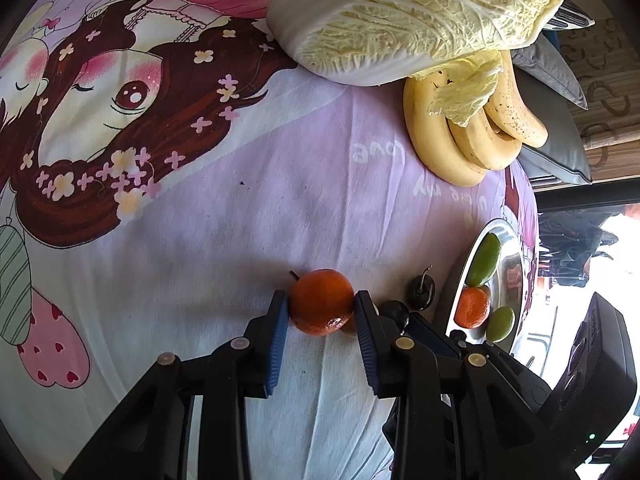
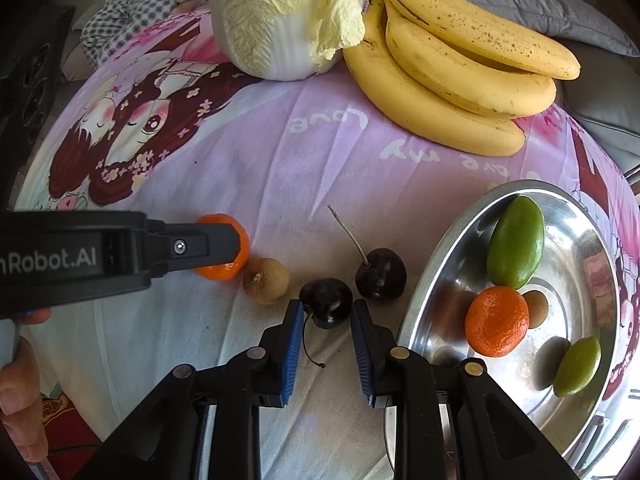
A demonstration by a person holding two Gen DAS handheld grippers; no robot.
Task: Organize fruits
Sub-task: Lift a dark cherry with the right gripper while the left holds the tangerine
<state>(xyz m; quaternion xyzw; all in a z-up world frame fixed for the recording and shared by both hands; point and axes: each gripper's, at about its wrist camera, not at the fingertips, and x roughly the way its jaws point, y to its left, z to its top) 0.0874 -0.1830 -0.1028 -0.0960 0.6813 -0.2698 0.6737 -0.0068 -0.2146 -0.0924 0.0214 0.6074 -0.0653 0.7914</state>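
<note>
Left gripper (image 1: 322, 307) pinches small round orange mandarin (image 1: 322, 301) between blue pads, on pink printed cloth (image 1: 224, 220). Right gripper (image 2: 325, 316) brackets dark glossy cherry (image 2: 326, 303); contact unclear.

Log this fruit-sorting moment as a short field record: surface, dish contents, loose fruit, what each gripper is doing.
surface: printed cloth
dish: metal dish, holding two green fruits, one tangerine, one small brown fruit
loose fruit: brown fruit, stemmed cherry, bananas
other: cabbage
left gripper: shut on orange tangerine
right gripper: around dark cherry, pad contact unclear
</note>
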